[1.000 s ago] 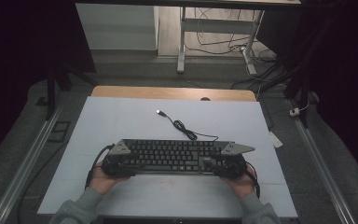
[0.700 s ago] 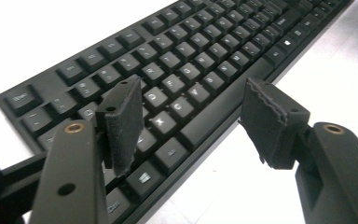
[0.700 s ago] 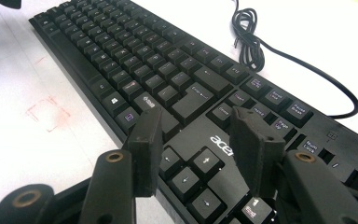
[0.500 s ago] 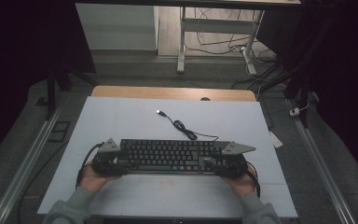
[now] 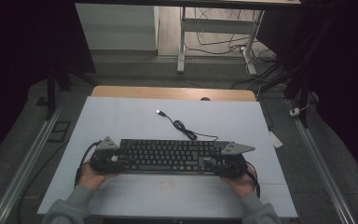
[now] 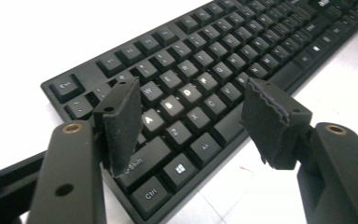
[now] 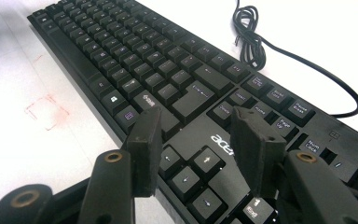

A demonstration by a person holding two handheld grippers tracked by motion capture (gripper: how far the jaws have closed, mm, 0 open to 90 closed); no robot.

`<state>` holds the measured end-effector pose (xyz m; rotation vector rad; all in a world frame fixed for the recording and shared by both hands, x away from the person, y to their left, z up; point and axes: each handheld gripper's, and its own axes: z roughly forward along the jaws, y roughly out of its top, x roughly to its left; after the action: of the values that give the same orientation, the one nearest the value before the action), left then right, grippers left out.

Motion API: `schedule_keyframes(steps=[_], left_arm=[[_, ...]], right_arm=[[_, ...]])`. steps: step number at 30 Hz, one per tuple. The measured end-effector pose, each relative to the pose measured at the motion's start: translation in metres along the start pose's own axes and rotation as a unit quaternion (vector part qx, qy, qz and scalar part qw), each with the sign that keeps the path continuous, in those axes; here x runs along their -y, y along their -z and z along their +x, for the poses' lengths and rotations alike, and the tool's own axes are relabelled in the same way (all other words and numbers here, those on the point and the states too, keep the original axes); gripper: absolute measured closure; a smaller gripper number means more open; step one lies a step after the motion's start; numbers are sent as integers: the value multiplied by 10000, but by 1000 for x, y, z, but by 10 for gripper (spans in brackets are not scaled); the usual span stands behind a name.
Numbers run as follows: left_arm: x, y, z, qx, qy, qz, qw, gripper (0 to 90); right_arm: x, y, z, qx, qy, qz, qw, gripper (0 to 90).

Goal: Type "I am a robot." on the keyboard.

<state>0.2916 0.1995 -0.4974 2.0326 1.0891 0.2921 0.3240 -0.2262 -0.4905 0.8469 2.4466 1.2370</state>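
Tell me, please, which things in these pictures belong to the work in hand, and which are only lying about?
Belong to the work:
- keyboard
- its cable, lying loose on the table
- left gripper, open over the keyboard's left end
- right gripper, open over the arrow keys

Lying about:
- white table
- desk frame on the floor behind
- floor cables

Black keyboard (image 5: 168,156) flat on table's near half, cable uncoiled behind.
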Motion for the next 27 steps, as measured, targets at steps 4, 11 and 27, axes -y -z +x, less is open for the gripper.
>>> schedule_keyframes(steps=[4, 11, 27], left_arm=[[-1, -4, 4, -144, 79, 20, 9999, 436], [-2, -11, 10, -239, 126, 67, 9996, 512], [-2, -18, 11, -288, -32, 168, 9994, 876]], right_arm=[[0, -1, 1, -25, 6, 2, 10000, 540], [0, -2, 0, -34, 4, 6, 10000, 539], [0, -2, 1, -25, 24, 50, 10000, 539]])
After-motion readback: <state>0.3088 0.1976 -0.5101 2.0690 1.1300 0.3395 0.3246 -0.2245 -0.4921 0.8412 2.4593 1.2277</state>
